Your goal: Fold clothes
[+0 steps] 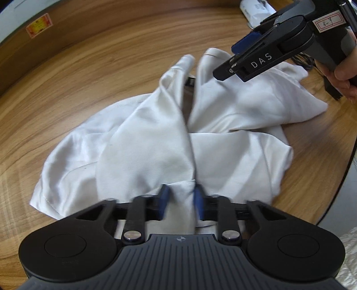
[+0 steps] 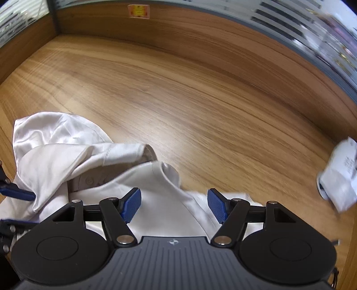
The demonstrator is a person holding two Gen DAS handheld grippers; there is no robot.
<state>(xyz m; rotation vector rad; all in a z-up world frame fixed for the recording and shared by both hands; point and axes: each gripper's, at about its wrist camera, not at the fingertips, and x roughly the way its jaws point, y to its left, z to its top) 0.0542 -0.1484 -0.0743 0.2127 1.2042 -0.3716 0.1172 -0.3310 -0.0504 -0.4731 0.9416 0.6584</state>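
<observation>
A crumpled white garment [image 1: 156, 138] lies heaped on the wooden table [image 1: 78, 78]. My left gripper [image 1: 181, 201] sits at the garment's near edge, its blue pads shut on a raised ridge of the cloth. In the right wrist view the same garment [image 2: 55, 156] fills the lower left, and one of the left gripper's blue fingers [image 2: 20, 193] pokes in from the left edge against it. My right gripper [image 2: 174, 205] hovers over the garment's right part, its jaws wide open with only loose cloth below. Seen from the left wrist view, the right gripper [image 1: 227, 72] points down at the far fold.
A white printed packet [image 2: 339, 178] lies on the table to the right, also visible as the packet [image 1: 256, 11] at the far side. A raised wooden back panel with a red-yellow sticker [image 2: 138, 11] borders the table. The table's edge [image 1: 334, 178] curves at the right. A person's hand [image 1: 343, 75] holds the right gripper.
</observation>
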